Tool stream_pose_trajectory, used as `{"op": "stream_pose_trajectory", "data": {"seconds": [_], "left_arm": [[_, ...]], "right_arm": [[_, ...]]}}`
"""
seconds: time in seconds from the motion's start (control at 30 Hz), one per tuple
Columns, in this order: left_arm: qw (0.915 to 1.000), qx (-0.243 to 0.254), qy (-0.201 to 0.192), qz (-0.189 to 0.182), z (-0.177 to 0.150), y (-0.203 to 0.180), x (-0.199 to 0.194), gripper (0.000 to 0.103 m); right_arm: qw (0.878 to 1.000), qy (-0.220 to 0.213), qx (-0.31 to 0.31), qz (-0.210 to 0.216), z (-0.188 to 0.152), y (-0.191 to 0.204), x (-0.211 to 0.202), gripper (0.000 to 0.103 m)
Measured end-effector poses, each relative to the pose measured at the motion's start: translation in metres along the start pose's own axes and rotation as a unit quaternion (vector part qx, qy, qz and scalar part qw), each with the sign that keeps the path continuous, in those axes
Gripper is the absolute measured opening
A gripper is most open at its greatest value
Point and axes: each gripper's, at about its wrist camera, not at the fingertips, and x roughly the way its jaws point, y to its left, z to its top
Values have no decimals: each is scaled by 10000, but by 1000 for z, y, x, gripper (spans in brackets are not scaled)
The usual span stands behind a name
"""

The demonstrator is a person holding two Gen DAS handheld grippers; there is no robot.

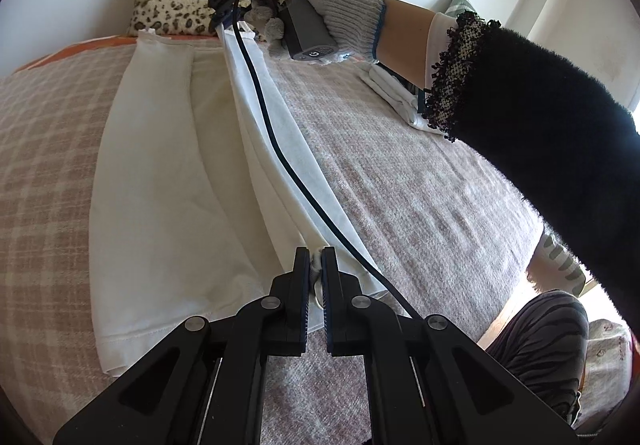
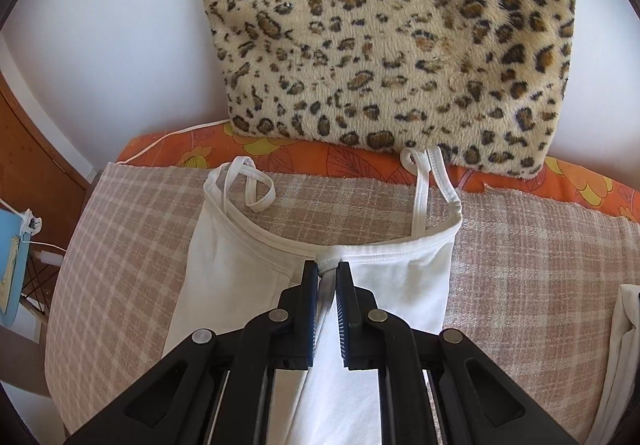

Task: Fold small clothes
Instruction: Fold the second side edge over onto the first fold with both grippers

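My work surface is a bed covered with a woven blanket (image 2: 520, 265) in a faded pink and cream check, slightly nubbly in texture; beneath its far edge an orange floral sheet (image 2: 320, 157) shows as a bright strip, and behind that a plush leopard-print cushion (image 2: 392, 45) leans against a plain pale wall (image 2: 120, 25). To the far left of my right wrist view I see a brown wooden panel (image 2: 36, 149) and a light blue chair (image 2: 12, 277).

The white camisole (image 2: 240, 245) lies lengthways on the blanket, thin smooth jersey with narrow shoulder straps looped loosely at the far end, close to the orange strip; one long side is lifted into a raised fold running between my two tools. My left gripper (image 1: 316, 257) is closed to a narrow gap with a bunched bit of the camisole's hem edge pinched between its dark ribbed pads; my right gripper (image 2: 327, 269) is likewise nearly closed on the neckline edge, white cloth pressed between its fingers.

In the left wrist view, my right hand (image 1: 320, 1) wears a grey knitted glove and grips the grey handle of the other tool; a dark cable (image 1: 280, 153) trails from it across the fold. The sleeve (image 1: 540, 133) is fuzzy black with a speckled fringed cuff; a small stack of folded white cloth (image 1: 392, 89) rests on the blanket just beneath the wrist.
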Motion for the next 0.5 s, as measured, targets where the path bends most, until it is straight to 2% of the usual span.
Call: {"op": "stream_pose_trajectory", "data": {"seconds": [0.23,0.5], "left_arm": [[9998,-172,131,3,-5,11,4,4],[9997,-196,154,79,-7,16,4,4]], "right_arm": [[9990,181,-386,-115,-2,32,22,7],[9981,342,-460,-234,-2,41,41,8]]}}
